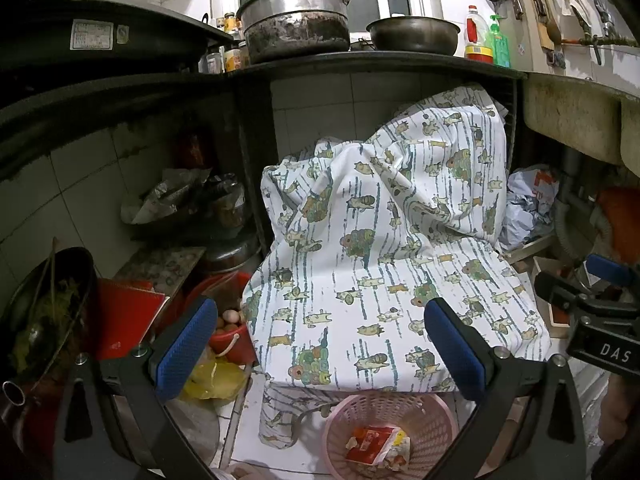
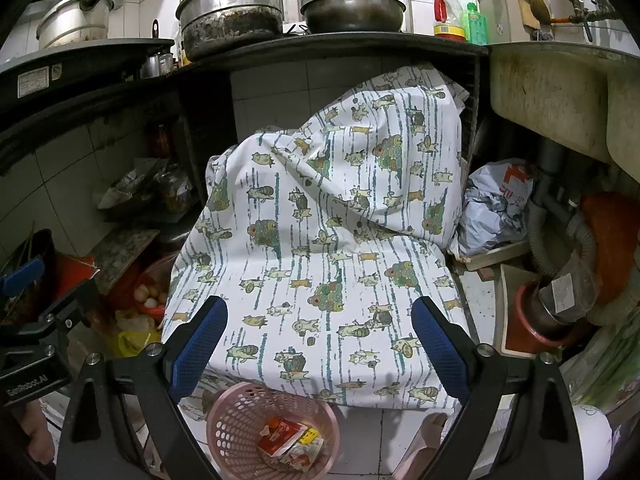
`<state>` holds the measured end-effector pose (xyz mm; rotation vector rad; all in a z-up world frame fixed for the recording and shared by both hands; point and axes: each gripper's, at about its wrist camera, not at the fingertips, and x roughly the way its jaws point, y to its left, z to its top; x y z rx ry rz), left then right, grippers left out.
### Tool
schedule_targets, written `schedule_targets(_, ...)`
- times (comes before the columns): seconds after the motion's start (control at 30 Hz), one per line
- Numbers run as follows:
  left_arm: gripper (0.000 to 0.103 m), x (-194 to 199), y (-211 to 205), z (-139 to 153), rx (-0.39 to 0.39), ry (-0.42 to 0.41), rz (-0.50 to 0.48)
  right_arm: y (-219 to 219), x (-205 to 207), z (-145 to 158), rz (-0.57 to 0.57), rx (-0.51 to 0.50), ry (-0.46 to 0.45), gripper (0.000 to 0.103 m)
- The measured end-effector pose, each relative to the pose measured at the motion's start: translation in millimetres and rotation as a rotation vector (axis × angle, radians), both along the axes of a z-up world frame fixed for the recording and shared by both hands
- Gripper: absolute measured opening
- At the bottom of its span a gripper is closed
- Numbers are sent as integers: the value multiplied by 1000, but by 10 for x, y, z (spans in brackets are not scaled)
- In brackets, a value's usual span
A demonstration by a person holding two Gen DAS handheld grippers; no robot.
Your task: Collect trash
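Observation:
A pink perforated basket (image 1: 390,432) stands on the tiled floor below a surface draped in a cartoon-print cloth (image 1: 380,240). The basket also shows in the right wrist view (image 2: 272,432). Red-and-white wrappers (image 1: 378,446) lie inside it, seen too in the right wrist view (image 2: 290,442). My left gripper (image 1: 320,344) is open and empty above the cloth's front edge. My right gripper (image 2: 320,340) is open and empty over the cloth (image 2: 320,220). Each gripper shows at the other view's edge.
A black counter (image 1: 360,62) overhead holds pots, a bowl and bottles. A red bucket of eggs (image 1: 230,328) and a yellow bag (image 1: 216,380) sit left of the cloth. A crumpled white bag (image 2: 496,204), drain pipes (image 2: 560,240) and a sink basin (image 2: 552,92) are at right.

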<state>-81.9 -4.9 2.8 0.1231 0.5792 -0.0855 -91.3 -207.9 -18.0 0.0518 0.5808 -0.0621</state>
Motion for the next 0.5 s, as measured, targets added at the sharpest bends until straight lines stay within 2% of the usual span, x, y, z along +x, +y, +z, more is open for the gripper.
schedule_targets(0.5, 103, 7, 9, -17, 2, 0, -1, 23, 0, -1, -9, -2, 1, 95)
